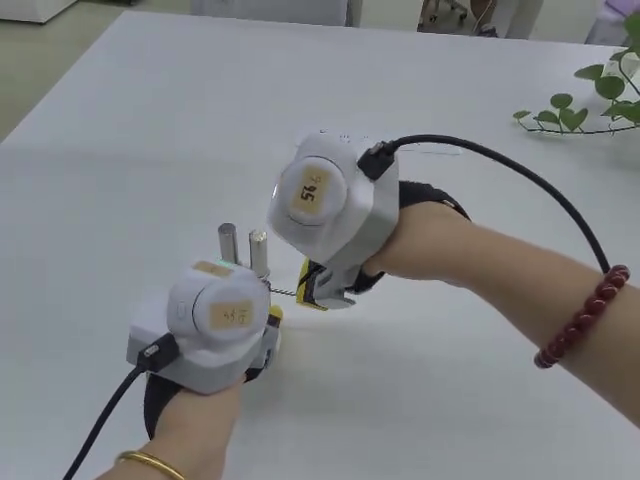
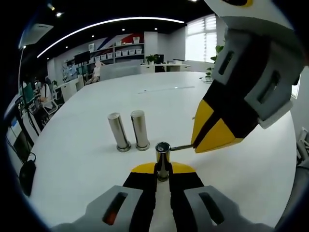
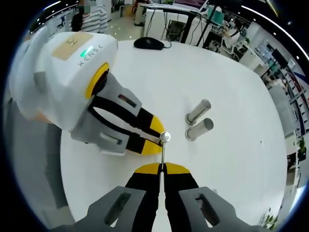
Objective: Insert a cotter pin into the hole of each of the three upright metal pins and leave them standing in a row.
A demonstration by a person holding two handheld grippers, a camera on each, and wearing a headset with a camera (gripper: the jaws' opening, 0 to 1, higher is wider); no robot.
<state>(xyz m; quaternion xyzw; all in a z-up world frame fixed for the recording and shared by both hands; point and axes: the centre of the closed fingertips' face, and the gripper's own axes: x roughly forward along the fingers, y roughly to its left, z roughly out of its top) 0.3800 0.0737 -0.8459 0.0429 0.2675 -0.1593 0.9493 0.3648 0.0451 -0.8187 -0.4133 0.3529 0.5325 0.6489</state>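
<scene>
My left gripper (image 2: pixel 162 170) is shut on a short upright metal pin (image 2: pixel 162 153), holding it low on its shaft. From the right, my right gripper (image 3: pixel 162 169) is shut on a thin cotter pin (image 3: pixel 163 153). The cotter pin's (image 2: pixel 181 147) far end meets the head of the held pin (image 3: pixel 165 137); I cannot tell whether it is in the hole. Two more metal pins (image 2: pixel 118 131) (image 2: pixel 140 129) stand side by side on the white table just beyond. In the head view the right gripper (image 1: pixel 312 290) faces the left gripper (image 1: pixel 272 318) beside those two pins (image 1: pixel 228 245).
The white table (image 1: pixel 150 150) stretches wide around the work. A leafy plant (image 1: pixel 590 100) reaches in at the far right edge. A black cable (image 1: pixel 520 175) arches from the right gripper over the person's forearm.
</scene>
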